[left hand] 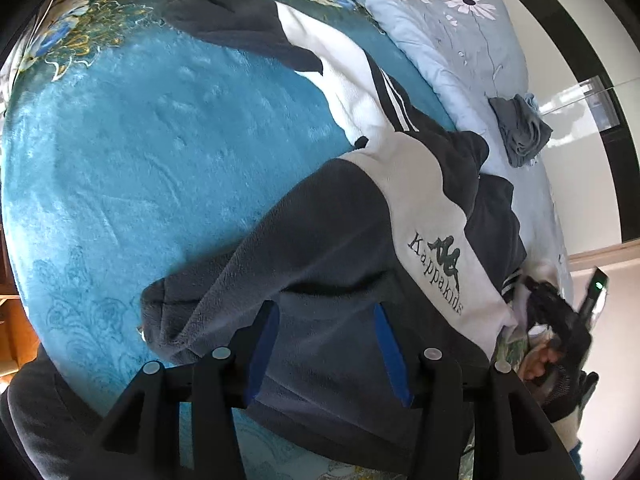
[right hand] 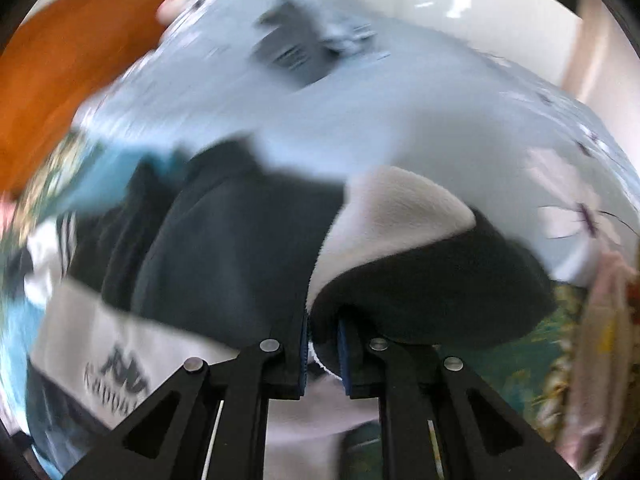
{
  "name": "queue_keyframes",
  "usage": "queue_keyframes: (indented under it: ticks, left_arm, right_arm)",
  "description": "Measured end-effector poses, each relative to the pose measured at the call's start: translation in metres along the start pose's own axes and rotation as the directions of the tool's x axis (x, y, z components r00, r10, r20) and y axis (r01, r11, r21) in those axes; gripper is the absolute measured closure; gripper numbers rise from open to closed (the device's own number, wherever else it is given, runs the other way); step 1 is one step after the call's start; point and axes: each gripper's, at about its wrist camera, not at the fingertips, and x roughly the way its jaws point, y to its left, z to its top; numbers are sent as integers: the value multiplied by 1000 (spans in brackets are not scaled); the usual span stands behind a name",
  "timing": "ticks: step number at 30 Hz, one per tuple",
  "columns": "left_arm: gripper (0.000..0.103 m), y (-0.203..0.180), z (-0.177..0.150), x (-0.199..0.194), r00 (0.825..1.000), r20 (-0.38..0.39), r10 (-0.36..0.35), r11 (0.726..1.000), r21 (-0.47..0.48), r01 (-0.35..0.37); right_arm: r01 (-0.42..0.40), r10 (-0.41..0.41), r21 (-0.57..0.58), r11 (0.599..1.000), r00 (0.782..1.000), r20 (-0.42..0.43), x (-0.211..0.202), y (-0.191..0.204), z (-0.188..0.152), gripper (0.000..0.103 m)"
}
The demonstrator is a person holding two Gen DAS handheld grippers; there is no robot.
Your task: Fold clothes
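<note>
Left wrist view: I'm looking steeply down along my left gripper (left hand: pixel 326 344) onto the navy-and-white fleece top (left hand: pixel 348 248), which lies across the teal plush blanket (left hand: pixel 120 168) on the bed. My two blue-padded fingers (left hand: pixel 266 344) stand parted over a navy fold near the garment's lower edge. The cloth sits between and under them, but I see a gap on either side, so the pads are not pressing it; the tongs are half spread and hold nothing. A navy sleeve runs off toward the top left, a white panel with a stitched logo (left hand: pixel 438 270) slants to the right, and the top's right side bunches up against the pale blue floral quilt (left hand: pixel 460 48). A small folded grey garment (left hand: pixel 520 128) lies on that quilt, apart from the fleece. At the right edge I catch part of my right gripper (left hand: pixel 560 332) with the hand's fingertips curled around its handle, low beside the fleece's white hem.

Right wrist view: heavily smeared with motion, but the near part is readable. That gripper also tilts down, and its fingers (right hand: pixel 344 350) are drawn nearly together, pinching a fold of the fleece where white meets navy; the fabric humps up just ahead of the tips and a white edge shows between the pads. The logo panel appears at lower left, the quilt and grey garment beyond, and an orange-brown wooden headboard (right hand: pixel 60 80) at upper left.
</note>
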Motion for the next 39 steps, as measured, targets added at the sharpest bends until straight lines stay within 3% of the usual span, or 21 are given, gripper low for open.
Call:
queue_keyframes:
  ticks: [4, 7, 10, 15, 19, 25, 28, 30, 32, 37, 39]
  left_arm:
    - [48, 0, 0, 0, 1000, -1, -4, 1000, 1, 4]
    - [46, -4, -1, 7, 1000, -22, -5, 1000, 8, 5]
    - [46, -9, -3, 14, 999, -46, -8, 1000, 28, 10]
    - [46, -7, -2, 12, 999, -33, -16, 1000, 13, 16]
    - [46, -5, -3, 15, 999, -36, -17, 1000, -8, 17]
    - [46, -11, -8, 18, 999, -53, -12, 1000, 13, 12]
    - [45, -10, -8, 15, 999, -45, -10, 1000, 9, 10]
    - [45, -7, -8, 14, 999, -43, -11, 1000, -4, 11]
    - [44, -6, -8, 15, 999, -44, -13, 1000, -15, 12]
    - [44, -9, -10, 16, 999, -50, -20, 1000, -5, 20]
    - [44, -9, -9, 17, 998, -50, -24, 1000, -5, 24]
  right_arm:
    - [-35, 33, -42, 998, 997, -63, 17, 29, -15, 80]
    - [-145, 137, -80, 986, 986, -96, 14, 35, -23, 60]
    - [-254, 241, -120, 960, 964, -110, -5, 33, -28, 57]
    - [-220, 222, -41, 975, 972, 73, -54, -29, -17, 57]
    - [-191, 176, 173, 966, 979, 100, -57, -95, -9, 56]
    - [-244, 248, 364, 899, 968, 37, -27, -135, -19, 56]
    - [-263, 277, 306, 915, 961, -1, -15, -129, -14, 55]
    - [-289, 304, 231, 929, 952, -33, -14, -118, -19, 45]
    - [-312, 329, 187, 931, 942, -65, -12, -112, -24, 42]
    - [-246, 267, 211, 946, 960, -80, 0, -109, -27, 42]
    - [-217, 229, 156, 964, 971, -64, -1, -100, -20, 42]
